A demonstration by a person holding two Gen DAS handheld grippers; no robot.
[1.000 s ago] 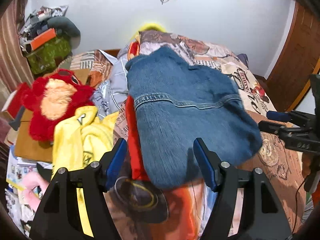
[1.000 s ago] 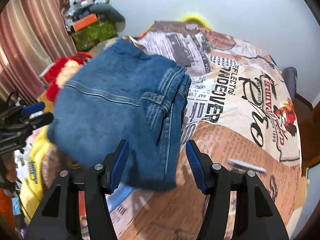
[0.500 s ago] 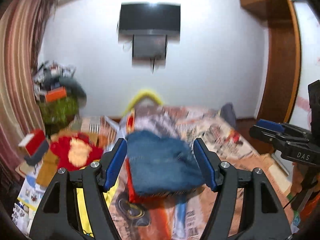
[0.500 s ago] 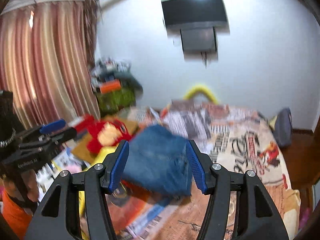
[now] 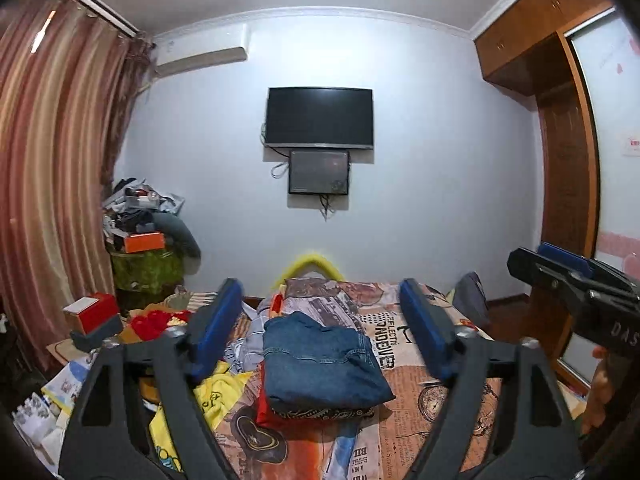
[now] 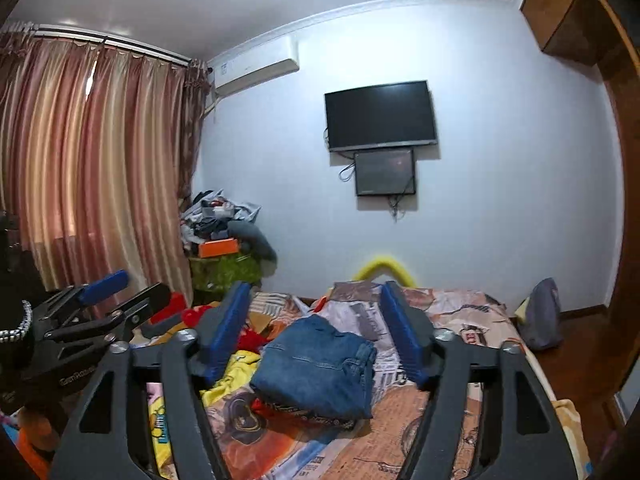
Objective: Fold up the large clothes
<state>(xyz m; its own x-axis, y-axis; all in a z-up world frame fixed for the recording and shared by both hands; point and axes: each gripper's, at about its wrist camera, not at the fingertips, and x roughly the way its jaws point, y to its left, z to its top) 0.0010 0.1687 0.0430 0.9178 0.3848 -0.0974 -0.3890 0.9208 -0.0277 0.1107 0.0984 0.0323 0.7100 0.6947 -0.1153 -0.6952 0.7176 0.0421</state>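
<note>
Folded blue jeans [image 5: 320, 364] lie on top of a folded stack with a red garment [image 5: 266, 408] and a dark patterned one, on the bed with a printed sheet [image 5: 440, 392]. The jeans also show in the right wrist view [image 6: 316, 368]. My left gripper [image 5: 320, 332] is open and empty, raised well back from the stack. My right gripper [image 6: 316, 332] is open and empty, also raised and back. Each gripper shows at the edge of the other's view: the right one [image 5: 568, 276], the left one [image 6: 104, 300].
A yellow garment [image 5: 212, 396] and a red plush toy [image 5: 154, 324] lie left of the stack. Cluttered boxes [image 5: 144, 240] stand by the curtain [image 5: 52, 200]. A TV [image 5: 320, 118] hangs on the far wall. A wooden wardrobe [image 5: 560, 160] is at right.
Both grippers have drawn back and tilted up from close over the jeans. The jeans now look small and far, resting folded on the stack. Both grippers stayed open.
</note>
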